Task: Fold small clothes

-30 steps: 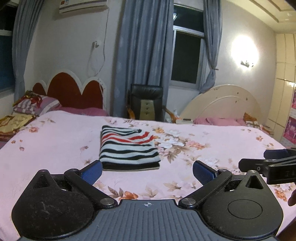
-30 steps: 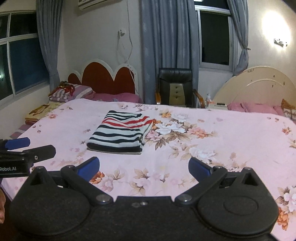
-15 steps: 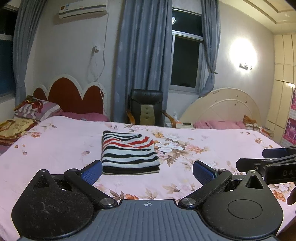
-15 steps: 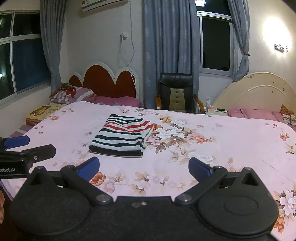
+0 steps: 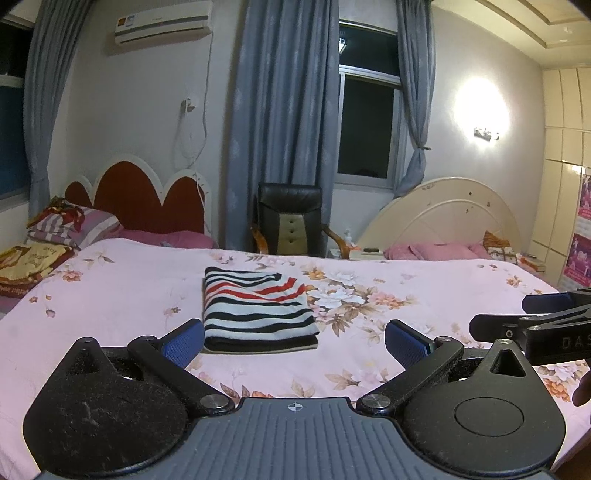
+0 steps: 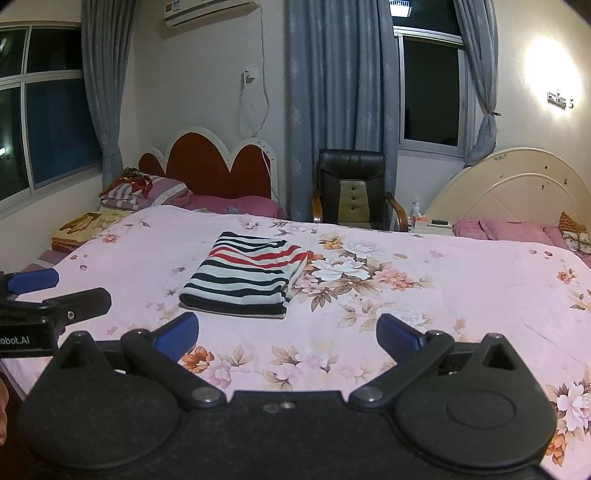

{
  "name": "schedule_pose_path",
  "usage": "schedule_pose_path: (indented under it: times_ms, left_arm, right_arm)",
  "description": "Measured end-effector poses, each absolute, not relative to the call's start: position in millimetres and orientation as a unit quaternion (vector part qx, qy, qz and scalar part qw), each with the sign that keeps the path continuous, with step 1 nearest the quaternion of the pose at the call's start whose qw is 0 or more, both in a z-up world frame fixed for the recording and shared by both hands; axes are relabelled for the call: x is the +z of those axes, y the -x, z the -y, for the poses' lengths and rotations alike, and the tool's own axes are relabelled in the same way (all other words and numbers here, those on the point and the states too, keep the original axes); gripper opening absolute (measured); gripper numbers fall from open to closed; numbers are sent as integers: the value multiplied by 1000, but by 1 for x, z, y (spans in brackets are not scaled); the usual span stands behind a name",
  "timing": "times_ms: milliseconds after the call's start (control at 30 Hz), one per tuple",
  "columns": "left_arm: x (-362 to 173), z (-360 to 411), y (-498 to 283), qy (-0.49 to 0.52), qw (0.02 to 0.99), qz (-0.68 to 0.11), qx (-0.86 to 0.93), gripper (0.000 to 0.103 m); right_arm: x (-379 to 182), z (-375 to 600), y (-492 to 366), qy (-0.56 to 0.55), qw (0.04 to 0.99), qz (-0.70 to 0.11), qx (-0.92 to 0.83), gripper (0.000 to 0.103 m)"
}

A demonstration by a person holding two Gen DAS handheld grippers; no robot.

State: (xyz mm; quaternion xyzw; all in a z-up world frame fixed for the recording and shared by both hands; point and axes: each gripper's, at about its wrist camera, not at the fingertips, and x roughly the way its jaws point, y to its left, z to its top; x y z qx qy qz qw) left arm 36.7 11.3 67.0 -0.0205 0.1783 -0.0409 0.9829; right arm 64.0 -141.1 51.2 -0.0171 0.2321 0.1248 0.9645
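The striped garment (image 5: pixel 257 307) lies folded into a neat rectangle on the bed (image 5: pixel 110 295), a little left of the middle of the pink floral cover. Its stripes run black, white and red, and the thick folded edge faces the cameras. Nothing rests on it or touches it.

The left claw (image 5: pixel 294 338) hangs low over the near part of the bed, fingers (image 5: pixel 184 341) spread wide apart with nothing between them; the garment sits beyond the gap, apart from both blue pads. The right claw (image 6: pixel 287 332) is likewise spread wide and empty, with the garment ahead and slightly to its left. Each claw shows at the edge of the other's view.

Behind the bed stand a black chair (image 5: pixel 290 221) against grey curtains (image 5: pixel 284 122), a red scalloped headboard (image 5: pixel 147 199) to the left and a cream arched headboard (image 5: pixel 443 218) to the right. Striped pillows (image 5: pixel 74 225) lie stacked at the left. A wall lamp (image 5: pixel 485 133) glows on the right, and an air conditioner (image 5: pixel 162 26) hangs high on the wall.
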Motion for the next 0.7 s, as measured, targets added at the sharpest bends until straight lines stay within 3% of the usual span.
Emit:
schedule_pose_path:
  times_ms: [700]
  left_arm:
    - [71, -23, -43, 16, 983, -177, -36, 103]
  right_arm:
    - [52, 132, -67, 22, 964, -231, 130, 102]
